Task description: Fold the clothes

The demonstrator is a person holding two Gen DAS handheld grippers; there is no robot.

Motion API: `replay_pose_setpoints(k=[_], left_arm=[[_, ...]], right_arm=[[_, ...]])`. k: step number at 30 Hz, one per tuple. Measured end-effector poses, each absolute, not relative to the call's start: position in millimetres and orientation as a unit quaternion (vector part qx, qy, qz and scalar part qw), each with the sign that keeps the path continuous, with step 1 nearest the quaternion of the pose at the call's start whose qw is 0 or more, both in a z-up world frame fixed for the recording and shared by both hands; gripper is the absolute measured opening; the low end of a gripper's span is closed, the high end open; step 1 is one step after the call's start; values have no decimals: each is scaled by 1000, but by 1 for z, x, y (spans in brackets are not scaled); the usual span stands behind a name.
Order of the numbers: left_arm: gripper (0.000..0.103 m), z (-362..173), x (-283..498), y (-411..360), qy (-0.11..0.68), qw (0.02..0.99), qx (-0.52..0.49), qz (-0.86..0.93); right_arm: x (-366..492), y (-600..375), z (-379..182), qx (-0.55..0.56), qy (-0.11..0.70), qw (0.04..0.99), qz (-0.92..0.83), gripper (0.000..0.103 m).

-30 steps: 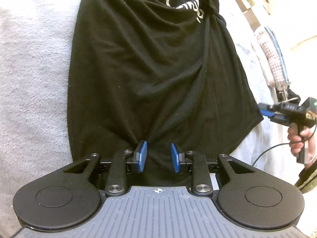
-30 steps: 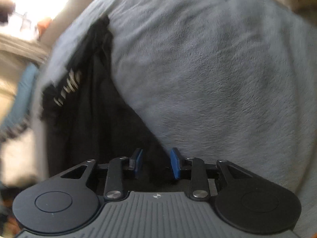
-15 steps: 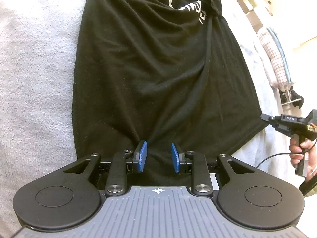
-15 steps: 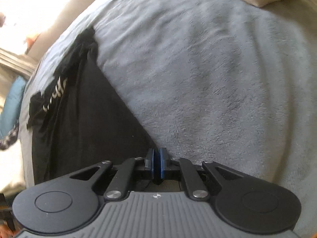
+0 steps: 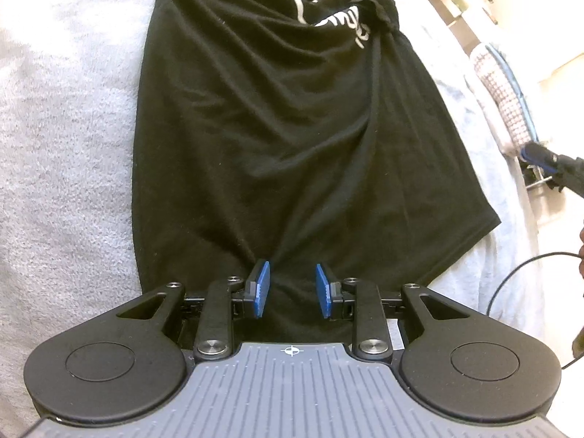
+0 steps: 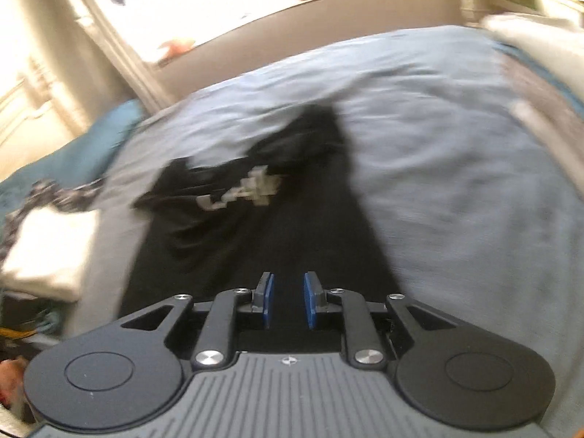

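Note:
A black T-shirt (image 5: 273, 127) with white lettering (image 5: 335, 18) lies creased and lengthwise on a grey blanket (image 5: 65, 146). My left gripper (image 5: 292, 290) hangs over its near hem. The blue pads stand apart and are opening a little, with creases running toward the gap and no cloth pinched. My right gripper (image 6: 288, 299) is raised above the shirt (image 6: 255, 241). Its jaws are opening and nothing is between them. That view is motion-blurred. The right gripper (image 5: 544, 160) also shows at the right edge of the left wrist view, off the shirt's corner.
The blanket (image 6: 456, 182) spreads wide to the right of the shirt. A white folded pile (image 6: 51, 248) and teal cloth (image 6: 91, 146) lie at the left. A checked cloth (image 5: 500, 91) hangs past the bed's right side, and a black cable (image 5: 511, 281) trails there.
The right gripper shut at the shirt's near corner half a second ago, then opened, rose and rolled away from it. The left gripper has hardly moved.

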State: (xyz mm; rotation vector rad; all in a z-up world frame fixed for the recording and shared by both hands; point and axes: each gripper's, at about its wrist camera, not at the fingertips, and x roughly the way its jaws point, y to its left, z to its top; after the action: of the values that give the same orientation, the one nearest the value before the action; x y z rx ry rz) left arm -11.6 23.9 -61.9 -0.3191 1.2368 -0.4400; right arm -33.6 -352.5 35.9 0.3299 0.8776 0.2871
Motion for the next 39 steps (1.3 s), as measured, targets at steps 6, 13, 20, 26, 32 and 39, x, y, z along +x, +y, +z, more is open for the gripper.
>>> replay_pose_setpoints(k=[6,13,20,26,32,39], left_arm=[[31,-51,-22,29,558,790,-146,-208],[32,-40,-29,41,543,801,-152,-199],[32,-42,-26,44,539,806,-154,-190],[32,-40,-25,46,529,812,-160,-187],[32,-39,-26,56,517,823,-159,-178],[32,-39,-24,66,497,830,-182,-179]], right_arm=[[-10,-300,34,216,446,836,234,19],[-8,-260,7,311,486,771,269,19],[-16,-247,-26,349,552,715,250,20],[-19,-245,-35,383,572,681,249,20],[-17,-246,-45,410,576,665,241,20],[-14,-243,-45,368,571,695,236,20]])
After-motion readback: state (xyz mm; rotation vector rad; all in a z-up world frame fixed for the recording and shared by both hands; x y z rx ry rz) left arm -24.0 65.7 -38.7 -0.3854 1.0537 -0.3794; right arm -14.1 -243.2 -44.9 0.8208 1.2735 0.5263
